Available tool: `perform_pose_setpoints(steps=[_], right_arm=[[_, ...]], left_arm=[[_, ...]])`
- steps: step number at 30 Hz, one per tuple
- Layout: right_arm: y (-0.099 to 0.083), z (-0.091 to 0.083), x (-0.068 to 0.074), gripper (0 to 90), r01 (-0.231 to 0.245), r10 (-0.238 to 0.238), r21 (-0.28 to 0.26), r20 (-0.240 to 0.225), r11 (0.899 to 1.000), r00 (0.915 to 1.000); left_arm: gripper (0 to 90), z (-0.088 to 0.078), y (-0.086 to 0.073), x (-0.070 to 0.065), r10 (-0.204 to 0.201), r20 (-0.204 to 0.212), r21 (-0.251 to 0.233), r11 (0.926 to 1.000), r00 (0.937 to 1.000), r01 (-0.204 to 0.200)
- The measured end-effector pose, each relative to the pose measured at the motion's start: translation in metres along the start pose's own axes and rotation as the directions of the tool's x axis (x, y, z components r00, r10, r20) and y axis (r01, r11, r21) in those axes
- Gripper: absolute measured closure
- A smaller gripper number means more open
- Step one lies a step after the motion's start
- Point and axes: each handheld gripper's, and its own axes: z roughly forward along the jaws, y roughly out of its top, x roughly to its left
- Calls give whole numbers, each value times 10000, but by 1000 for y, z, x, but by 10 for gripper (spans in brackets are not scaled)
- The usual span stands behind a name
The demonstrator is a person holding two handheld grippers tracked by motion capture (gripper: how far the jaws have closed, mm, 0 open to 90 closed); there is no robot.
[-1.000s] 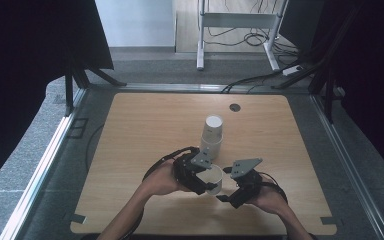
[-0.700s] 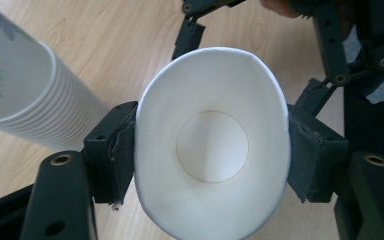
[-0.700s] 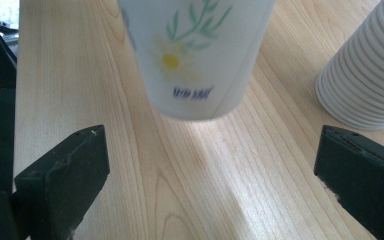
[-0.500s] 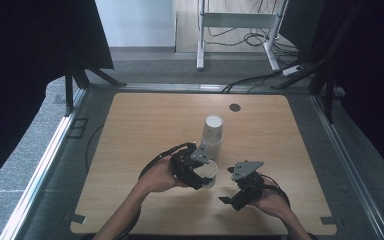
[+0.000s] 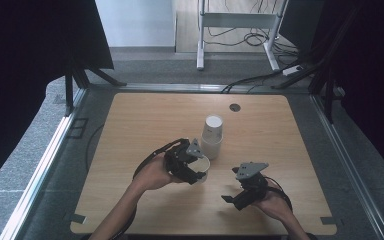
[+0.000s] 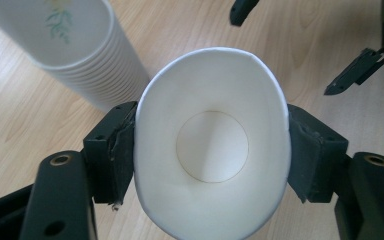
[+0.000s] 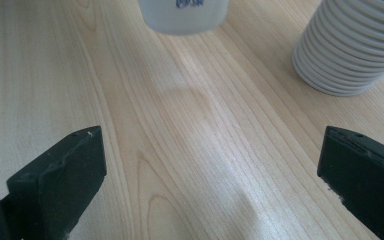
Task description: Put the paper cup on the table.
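Note:
A single white paper cup (image 5: 202, 163) is held just above the wooden table (image 5: 145, 125), left of centre. My left gripper (image 5: 196, 172) is shut on it. In the left gripper view the cup (image 6: 210, 90) faces me mouth first, squeezed into an oval between the two pads (image 6: 117, 150). A tall stack of white paper cups (image 5: 212, 135) stands upside down just behind it, and its rims (image 6: 80, 55) sit close by. My right gripper (image 5: 232, 199) is open near the front right, apart from the cup. Nothing lies between its fingertips (image 7: 65, 170), with the held cup (image 7: 184, 15) ahead and the stack (image 7: 352, 45) to the right.
A small dark round hole (image 5: 235, 107) sits near the table's far edge. Cables (image 5: 155, 152) trail from both grippers across the wood. A metal frame rail (image 5: 40, 170) runs along the table's left side, and there is bare wood on the left and at the far right.
The two grippers were together at the cup; my right gripper has let go and drawn back to the front right. My left gripper keeps the cup, shifted slightly left.

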Motion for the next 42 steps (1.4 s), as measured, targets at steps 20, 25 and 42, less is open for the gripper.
perform_pose_setpoints(steps=[20,25,42], right_arm=[[-15,-6,-7,0,-444,451,-100,1008,9990,9939],[-17,-3,-7,0,-440,434,34,1010,9990,9939],[-19,-2,-8,2,-530,514,144,956,9985,9941]], left_arm=[[295,-3,-28,43,-1507,-1416,928,9820,9784,1647],[295,2,-33,53,-1740,-1774,1183,9733,9686,1966],[290,23,-47,75,-2253,-2715,1733,9449,9357,2778]])
